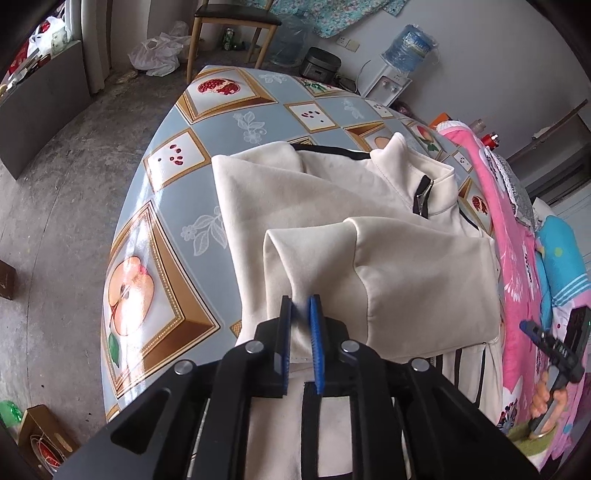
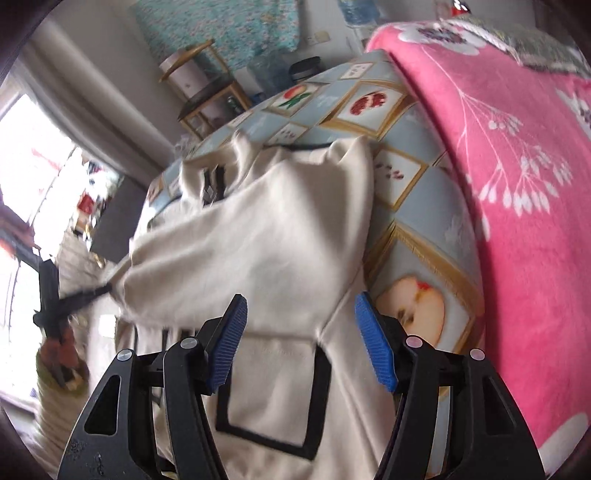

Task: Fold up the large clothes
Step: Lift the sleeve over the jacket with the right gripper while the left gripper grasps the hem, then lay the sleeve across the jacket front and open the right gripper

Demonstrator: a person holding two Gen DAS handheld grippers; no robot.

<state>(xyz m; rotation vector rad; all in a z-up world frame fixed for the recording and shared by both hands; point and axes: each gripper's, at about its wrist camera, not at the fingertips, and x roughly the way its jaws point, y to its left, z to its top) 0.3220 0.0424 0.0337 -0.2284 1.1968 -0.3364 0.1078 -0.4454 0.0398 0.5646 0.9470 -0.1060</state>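
Observation:
A cream zip-neck jacket (image 1: 295,192) with black trim lies on the fruit-patterned table (image 1: 166,206), collar at the far end. My left gripper (image 1: 300,306) is shut on a cream sleeve (image 1: 369,266) and holds it lifted over the jacket's body. In the right wrist view the jacket (image 2: 266,240) fills the middle, with a black-edged pocket (image 2: 273,391) near the camera. My right gripper (image 2: 301,339) is open and empty just above that pocket. It also shows at the far right of the left wrist view (image 1: 546,343).
A pink flowered blanket (image 2: 498,184) lies along the table's right side. A wooden chair (image 1: 232,22), plastic bags, a water dispenser (image 1: 402,62) and a rice cooker stand beyond the far end. A cardboard box (image 1: 40,439) sits on the floor at left.

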